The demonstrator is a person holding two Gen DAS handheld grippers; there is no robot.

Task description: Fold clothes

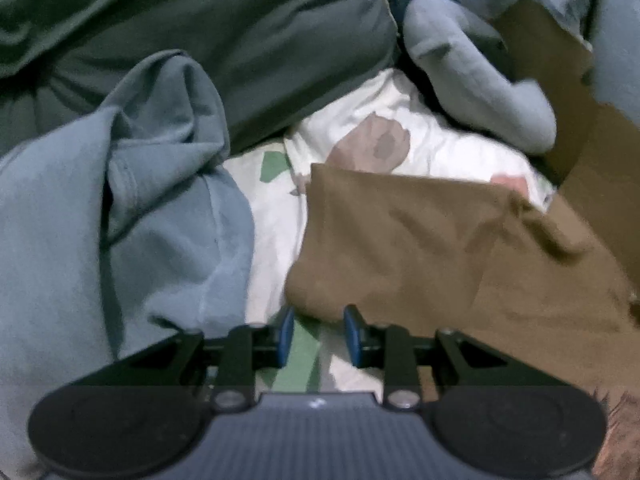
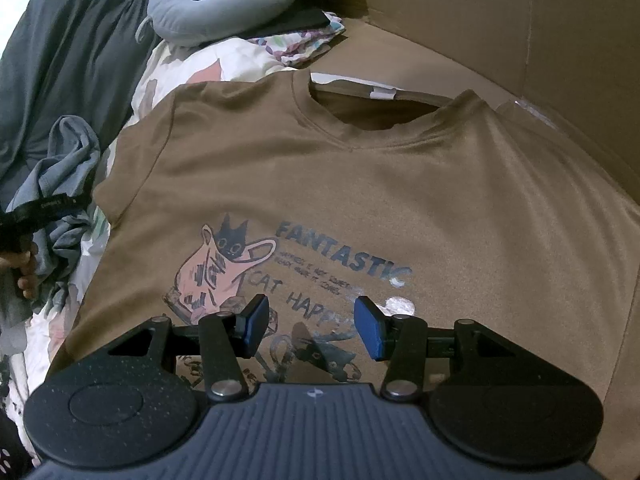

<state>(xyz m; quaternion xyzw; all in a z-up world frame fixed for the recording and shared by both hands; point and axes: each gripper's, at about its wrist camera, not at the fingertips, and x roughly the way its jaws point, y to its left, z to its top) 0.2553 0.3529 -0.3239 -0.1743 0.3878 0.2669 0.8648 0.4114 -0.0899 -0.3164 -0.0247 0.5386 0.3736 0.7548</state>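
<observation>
A brown T-shirt (image 2: 360, 184) with a cat print and the word FANTASTIC lies flat, front up, collar away from me, on cardboard. My right gripper (image 2: 310, 326) is open and empty, hovering over the print near the shirt's lower middle. In the left wrist view the shirt's sleeve (image 1: 420, 240) lies just ahead of my left gripper (image 1: 319, 334), which is open and empty over the floral bedsheet (image 1: 276, 232), close to the sleeve's edge.
A crumpled blue-grey garment (image 1: 120, 220) lies left of the shirt, also in the right wrist view (image 2: 60, 168). A dark green cloth (image 1: 200, 32) lies beyond. A grey neck pillow (image 2: 224, 4) sits at the back. Cardboard walls (image 2: 520, 20) rise to the right.
</observation>
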